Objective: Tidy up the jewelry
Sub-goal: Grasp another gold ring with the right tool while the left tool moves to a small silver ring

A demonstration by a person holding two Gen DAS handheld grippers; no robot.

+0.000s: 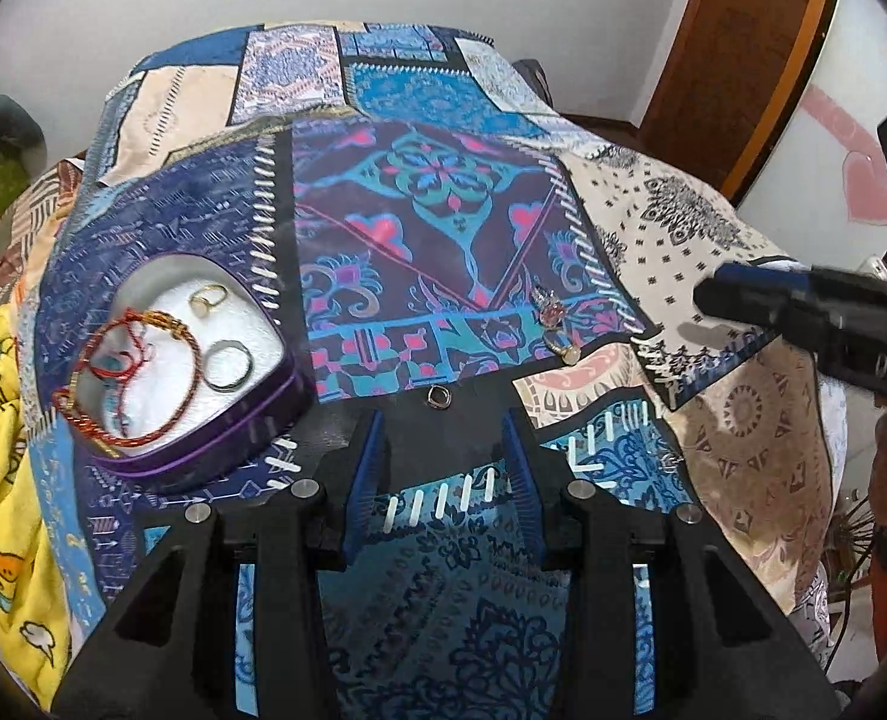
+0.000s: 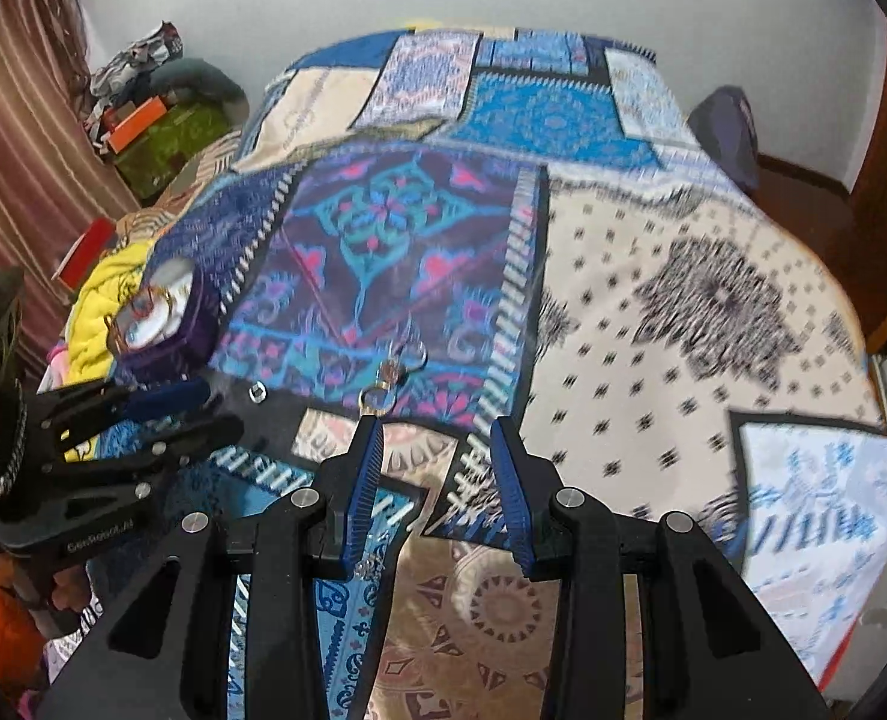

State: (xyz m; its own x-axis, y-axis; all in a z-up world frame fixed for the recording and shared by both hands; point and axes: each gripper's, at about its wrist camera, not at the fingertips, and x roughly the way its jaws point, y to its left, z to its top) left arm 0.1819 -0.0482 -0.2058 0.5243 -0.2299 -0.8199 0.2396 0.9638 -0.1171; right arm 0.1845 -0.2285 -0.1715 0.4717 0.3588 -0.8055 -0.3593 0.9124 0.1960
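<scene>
Your left gripper [image 1: 440,456] sits nearest the lens, jaws spread, nothing between them. Just ahead of its tips, a touch left of centre, lies a small dark ring [image 1: 439,397] on the black band of the bedspread [image 1: 713,276]. Further ahead and to the right: a gold ring [image 1: 563,350] and a red-stone piece [image 1: 548,306], close together, maybe touching.

Purple box [image 1: 203,438] is ahead-left, open, white lining. It already holds a red-and-gold bangle [image 1: 137,372], a plain band [image 1: 229,365] and a gold ring with a pale stone [image 1: 206,298].

Your right gripper [image 2: 437,468] is also spread and empty. In its view the gold ring [image 2: 376,399] lies just past the left fingertip [image 2: 366,438], so it's off-centre: shift left before closing. Ring lies flat, no real long axis; I'd come straight down over it.

My read: left is nearer the small dark ring and the box, right is nearer the gold ring.

View differences: the left view shows the box contents clearly; the right view is blurred and shows the box [image 2: 167,330] only side-on. The right view shows the ring-to-fingertip offset, which the left one doesn't.
</scene>
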